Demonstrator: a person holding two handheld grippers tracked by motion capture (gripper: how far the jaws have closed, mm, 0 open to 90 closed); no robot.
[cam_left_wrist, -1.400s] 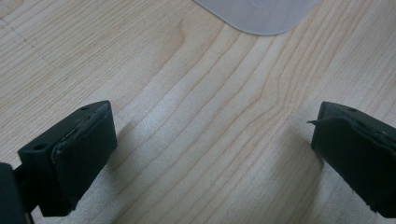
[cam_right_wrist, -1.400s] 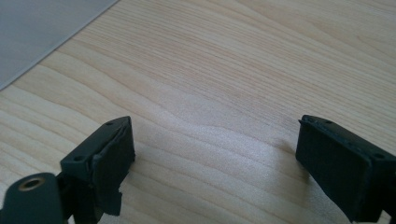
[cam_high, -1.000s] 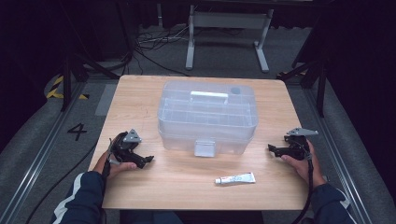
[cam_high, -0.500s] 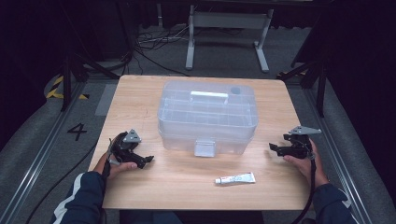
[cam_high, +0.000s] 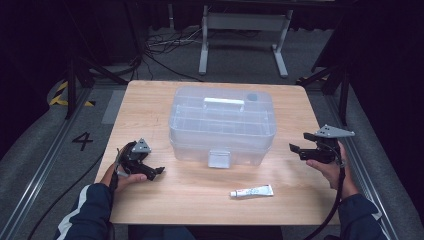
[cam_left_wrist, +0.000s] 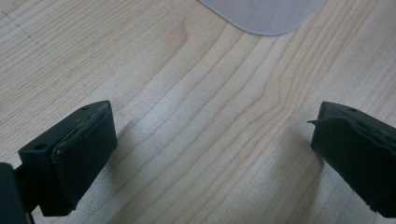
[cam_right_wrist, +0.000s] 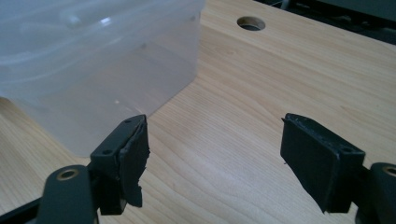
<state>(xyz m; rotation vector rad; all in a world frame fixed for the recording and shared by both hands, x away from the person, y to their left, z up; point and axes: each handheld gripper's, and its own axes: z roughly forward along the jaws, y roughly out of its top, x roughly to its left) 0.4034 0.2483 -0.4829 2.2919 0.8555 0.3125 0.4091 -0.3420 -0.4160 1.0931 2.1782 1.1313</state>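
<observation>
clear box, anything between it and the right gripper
Nothing visible. The right gripper hangs open beside the clear box, off its right end; in the right gripper view, bare table lies between its fingers and the box wall.

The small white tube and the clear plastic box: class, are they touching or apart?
Apart. The high view shows the tube lying on the table in front of the clear plastic box, with a strip of bare wood between them.
</observation>
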